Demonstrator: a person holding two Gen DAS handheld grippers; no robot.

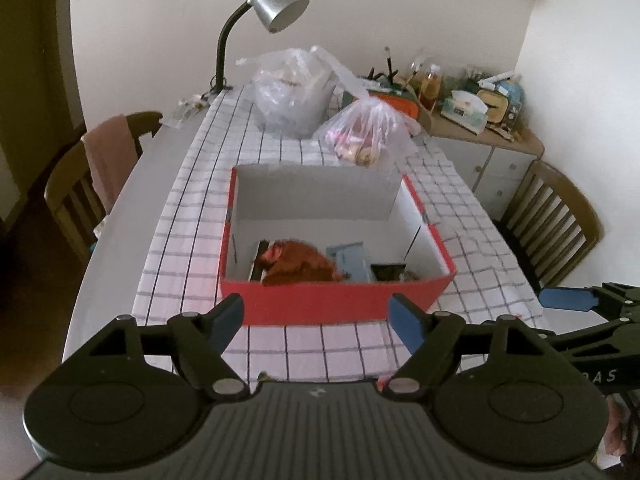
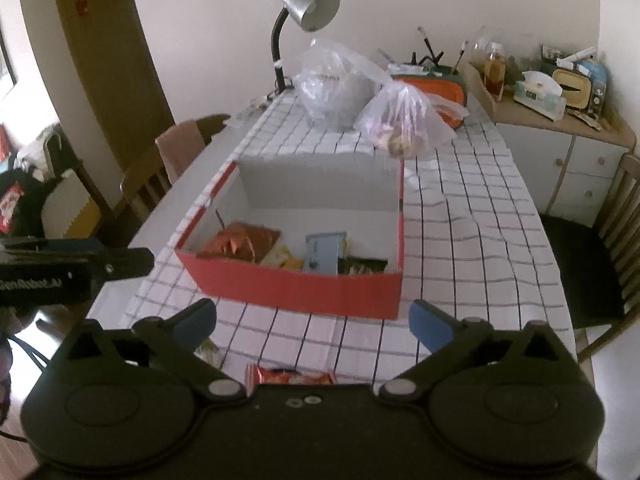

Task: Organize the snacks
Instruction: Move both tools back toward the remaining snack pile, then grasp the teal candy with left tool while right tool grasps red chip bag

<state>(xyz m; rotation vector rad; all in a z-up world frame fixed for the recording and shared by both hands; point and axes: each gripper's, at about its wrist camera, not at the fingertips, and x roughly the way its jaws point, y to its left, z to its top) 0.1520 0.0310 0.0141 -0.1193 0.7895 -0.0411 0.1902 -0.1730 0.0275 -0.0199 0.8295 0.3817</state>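
With both sets of jaws spread wide and holding nothing, my left gripper (image 1: pixel 316 316) and right gripper (image 2: pixel 314 320) hang just short of the red box (image 2: pixel 304 290) on the checked cloth (image 2: pixel 472 240) over the bench. Snack packs (image 2: pixel 240 242) lie along the box's near wall. One red pack (image 2: pixel 292 378) sits outside, on the cloth under my right jaws.

box (image 2: pixel 304 288) on tablecloth (image 2: pixel 460 240) | snacks (image 2: pixel 324 254) in box | bags (image 2: pixel 404 124) behind box | lamp (image 2: pixel 308 4) behind bags
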